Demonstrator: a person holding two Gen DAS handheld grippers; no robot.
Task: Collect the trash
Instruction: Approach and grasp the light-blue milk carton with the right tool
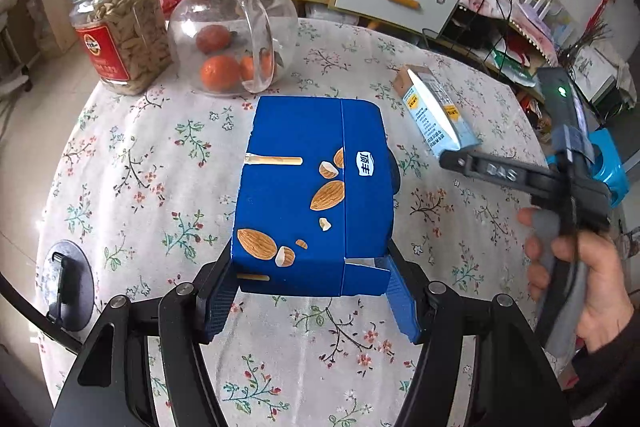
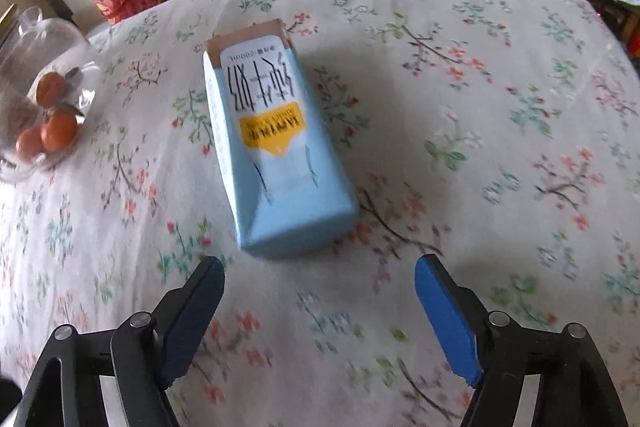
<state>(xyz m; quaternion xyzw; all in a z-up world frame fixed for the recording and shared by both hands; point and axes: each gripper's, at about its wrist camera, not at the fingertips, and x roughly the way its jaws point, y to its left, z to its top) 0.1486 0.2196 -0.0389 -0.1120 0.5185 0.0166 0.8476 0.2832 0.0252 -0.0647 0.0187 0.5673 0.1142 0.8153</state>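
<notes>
left gripper jaws clamp the blue box. right gripper jaws wide, empty; straddle the pale carton squarely before closing.

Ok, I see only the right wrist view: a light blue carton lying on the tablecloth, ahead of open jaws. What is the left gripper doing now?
Observer: The left gripper is closed on a dark blue almond box, one pad on each side.
Operator: Is anything beside the glass jug?
Observer: Yes, a jar of seeds with a red label stands just left of it.
Operator: Anything else on the table?
Observer: A black round disc lies near its left edge.
</notes>
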